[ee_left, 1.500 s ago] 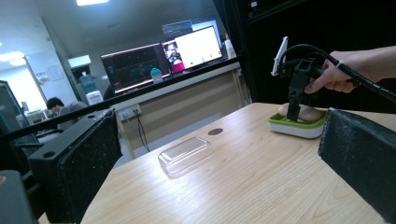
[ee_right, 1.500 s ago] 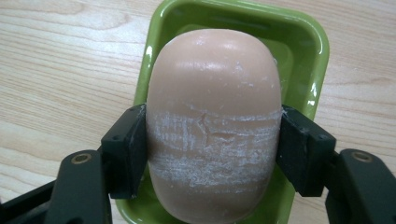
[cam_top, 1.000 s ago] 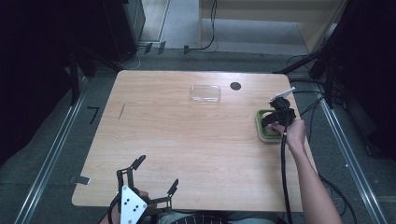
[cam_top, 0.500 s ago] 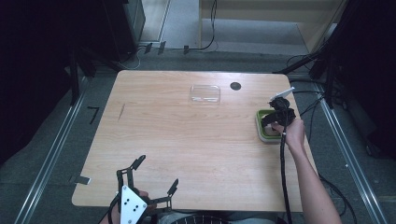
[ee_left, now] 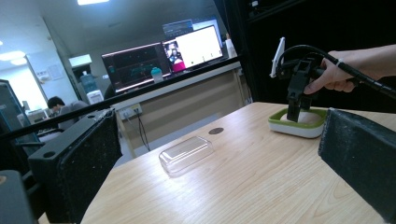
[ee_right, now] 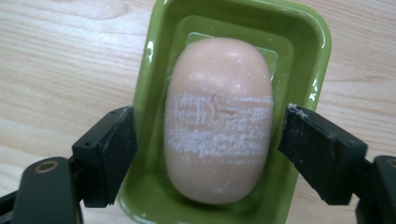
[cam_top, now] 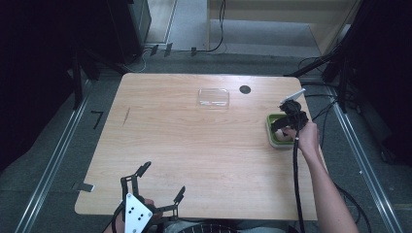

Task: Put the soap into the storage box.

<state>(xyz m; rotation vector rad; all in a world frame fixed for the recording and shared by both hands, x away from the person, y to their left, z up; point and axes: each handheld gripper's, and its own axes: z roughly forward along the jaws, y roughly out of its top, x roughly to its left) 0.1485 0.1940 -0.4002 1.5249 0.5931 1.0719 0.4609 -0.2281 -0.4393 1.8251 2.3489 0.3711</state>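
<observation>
The table (cam_top: 194, 145) carries a green dish (ee_right: 299, 37) at its right edge, keeping the soap bar (ee_right: 219, 121) contained. The right tool (ee_right: 208, 149), jaws just opened, straddles the bar untouched. Near edge: left tool (cam_top: 163, 182) waits, spread wide.

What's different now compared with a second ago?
The right gripper, over the green dish, has just been opening its fingers; they now stand apart on either side of the soap bar, not pressing it. The soap lies in the dish. The left gripper, clear lid and both hands stayed put.
</observation>
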